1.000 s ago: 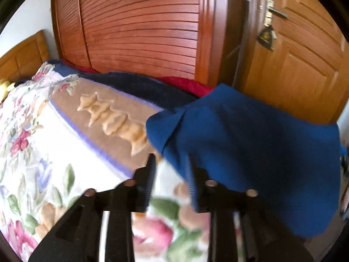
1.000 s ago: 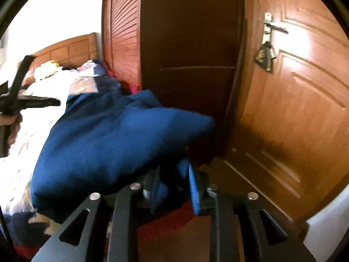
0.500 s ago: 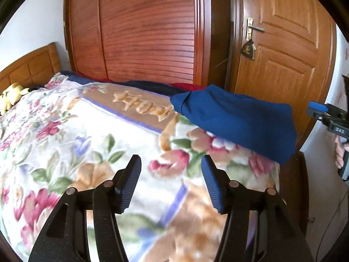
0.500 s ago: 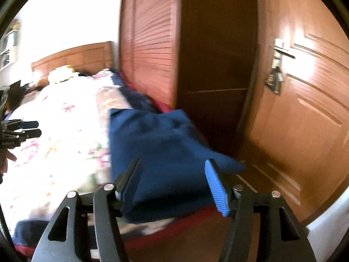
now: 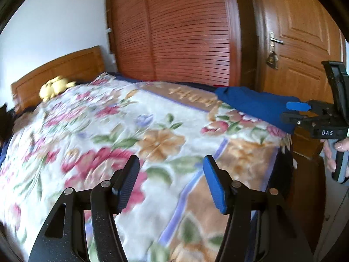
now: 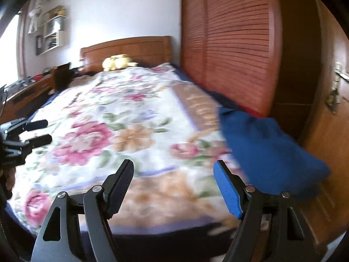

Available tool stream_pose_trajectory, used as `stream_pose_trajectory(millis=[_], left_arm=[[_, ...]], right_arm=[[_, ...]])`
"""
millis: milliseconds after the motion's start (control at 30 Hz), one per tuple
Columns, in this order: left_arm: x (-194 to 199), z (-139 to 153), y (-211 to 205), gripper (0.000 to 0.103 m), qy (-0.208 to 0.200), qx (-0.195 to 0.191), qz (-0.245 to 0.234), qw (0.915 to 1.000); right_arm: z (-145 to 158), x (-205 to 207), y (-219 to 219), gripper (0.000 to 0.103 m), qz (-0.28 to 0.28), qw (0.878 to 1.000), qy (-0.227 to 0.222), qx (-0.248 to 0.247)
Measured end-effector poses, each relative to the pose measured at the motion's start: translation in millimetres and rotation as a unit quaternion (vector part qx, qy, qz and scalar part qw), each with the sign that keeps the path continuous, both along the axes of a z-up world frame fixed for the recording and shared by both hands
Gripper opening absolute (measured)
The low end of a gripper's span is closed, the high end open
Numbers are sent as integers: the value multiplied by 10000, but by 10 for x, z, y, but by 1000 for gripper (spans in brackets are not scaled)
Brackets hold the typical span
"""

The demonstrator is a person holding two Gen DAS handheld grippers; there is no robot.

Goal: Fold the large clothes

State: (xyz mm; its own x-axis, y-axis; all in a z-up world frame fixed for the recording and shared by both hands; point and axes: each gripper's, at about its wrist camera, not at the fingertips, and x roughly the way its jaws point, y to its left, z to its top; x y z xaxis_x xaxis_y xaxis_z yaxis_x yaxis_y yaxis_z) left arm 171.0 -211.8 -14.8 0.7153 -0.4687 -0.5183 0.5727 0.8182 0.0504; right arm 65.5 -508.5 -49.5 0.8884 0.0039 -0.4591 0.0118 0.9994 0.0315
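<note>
1. The blue garment [image 6: 268, 150] lies as a compact bundle at the right of the right wrist view, on the corner of the bed [image 6: 122, 131] beside the slatted wardrobe [image 6: 229, 43]. Neither gripper touches it, so I judge the fold done or between folds.
2. The next move, as I judge it, is either to square up the bundle or to fetch another garment; none shows in either view.
3. The left gripper [image 5: 171, 182] hovers over the flowered blanket at lower centre, jaws wide apart and empty.
4. The right gripper [image 6: 173, 185] is likewise spread wide and empty, held just short of the bundle; in the left wrist view it sits at the right edge, gripped by a hand [image 5: 334, 150].
</note>
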Motion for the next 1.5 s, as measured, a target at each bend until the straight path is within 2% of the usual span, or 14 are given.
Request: stream_pose_trajectory(millis=[133, 233, 333, 467, 600, 933, 1500], left_arm=[[-156, -102, 494, 62, 143, -158, 505, 9985], [-220, -205, 865, 62, 378, -253, 985, 9941], [-318, -276, 1228, 62, 433, -344, 1531, 9867], [-460, -311, 1657, 62, 384, -394, 2272, 9723], [-589, -330, 1944, 62, 283, -352, 2746, 9605], [-884, -340, 2205, 63, 107, -400, 3055, 9513], [-1052, -310, 2267, 65, 96, -607, 3037, 9508]], right_arm=[[-57, -2, 449, 77, 448, 9990, 10, 86], [-118, -6, 764, 77, 746, 9971, 88, 142], [-135, 23, 1064, 77, 991, 9948, 61, 221], [-112, -29, 1499, 77, 1216, 9923, -51, 247], [-123, -52, 1786, 77, 1426, 9894, -111, 237], [-259, 51, 1911, 77, 1553, 9875, -118, 224], [-253, 81, 1946, 77, 1645, 9858, -191, 263]])
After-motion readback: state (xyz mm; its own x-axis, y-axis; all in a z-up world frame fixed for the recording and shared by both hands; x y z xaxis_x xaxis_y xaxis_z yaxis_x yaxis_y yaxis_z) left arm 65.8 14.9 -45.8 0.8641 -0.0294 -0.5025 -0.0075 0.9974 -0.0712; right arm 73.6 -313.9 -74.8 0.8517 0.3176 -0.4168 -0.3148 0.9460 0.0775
